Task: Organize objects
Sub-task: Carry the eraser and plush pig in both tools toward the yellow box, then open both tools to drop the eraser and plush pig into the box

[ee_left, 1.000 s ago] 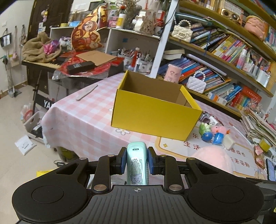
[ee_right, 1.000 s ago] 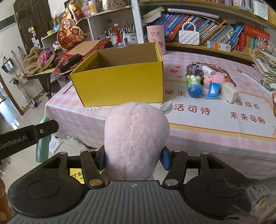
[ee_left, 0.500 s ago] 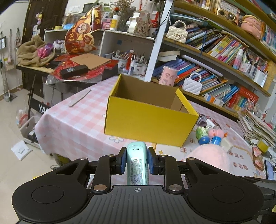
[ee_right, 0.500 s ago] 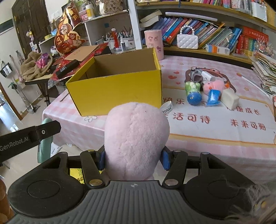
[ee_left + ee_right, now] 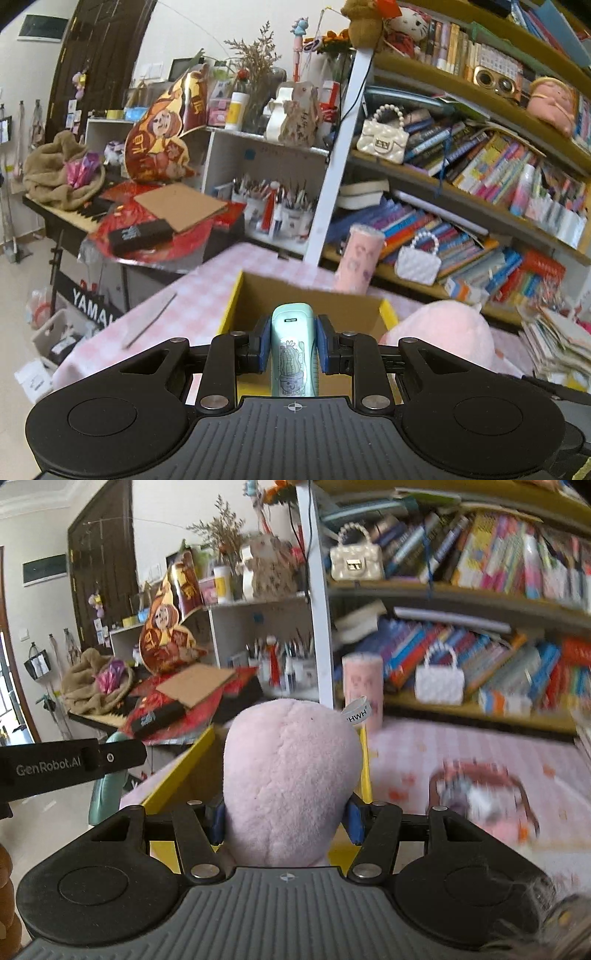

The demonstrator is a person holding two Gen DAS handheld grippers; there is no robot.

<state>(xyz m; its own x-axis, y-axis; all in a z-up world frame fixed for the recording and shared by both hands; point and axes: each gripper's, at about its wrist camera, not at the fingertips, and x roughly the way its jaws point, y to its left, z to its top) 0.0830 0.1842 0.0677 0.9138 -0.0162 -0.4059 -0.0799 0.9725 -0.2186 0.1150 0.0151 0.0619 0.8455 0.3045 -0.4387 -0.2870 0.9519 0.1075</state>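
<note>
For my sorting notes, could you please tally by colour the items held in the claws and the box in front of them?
Mint green: 1, the small device in the left claw
Pink: 1, the plush toy in the right claw
Yellow: 1, the cardboard box
Total: 3

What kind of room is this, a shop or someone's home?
Most likely a cluttered home study or playroom: packed wooden bookshelves, white pen pots on a shelf, and a pink checked tablecloth.

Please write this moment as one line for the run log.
left hand-held gripper: shut on mint case | right hand-held gripper: shut on pink plush toy | both at yellow box | nothing released
</note>
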